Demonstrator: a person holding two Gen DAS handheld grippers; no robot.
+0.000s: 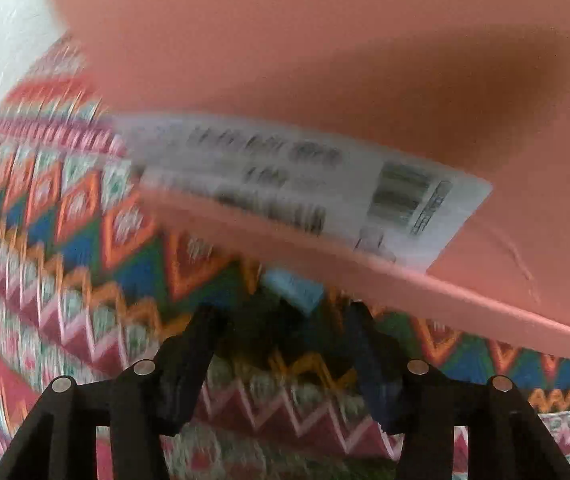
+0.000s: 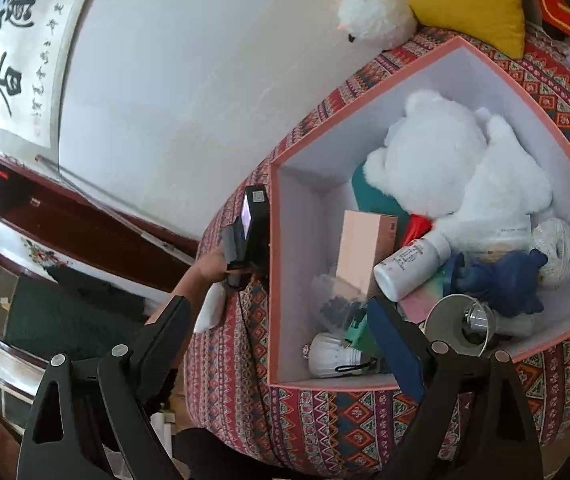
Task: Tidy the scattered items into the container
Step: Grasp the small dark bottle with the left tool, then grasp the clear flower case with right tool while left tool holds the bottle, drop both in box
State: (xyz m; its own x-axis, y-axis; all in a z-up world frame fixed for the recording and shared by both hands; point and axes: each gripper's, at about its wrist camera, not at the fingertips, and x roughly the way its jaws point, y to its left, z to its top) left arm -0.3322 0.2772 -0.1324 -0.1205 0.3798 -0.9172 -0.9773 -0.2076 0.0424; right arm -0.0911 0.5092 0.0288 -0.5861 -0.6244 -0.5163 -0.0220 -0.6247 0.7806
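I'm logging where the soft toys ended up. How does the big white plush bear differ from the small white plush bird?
The white plush bear lies inside the pink box on top of other items; the white plush bird sits outside it on the patterned cloth, beside the yellow cushion. The bear looks much larger. The bird shows an orange beak; the bear shows no face. Both are fluffy and white.
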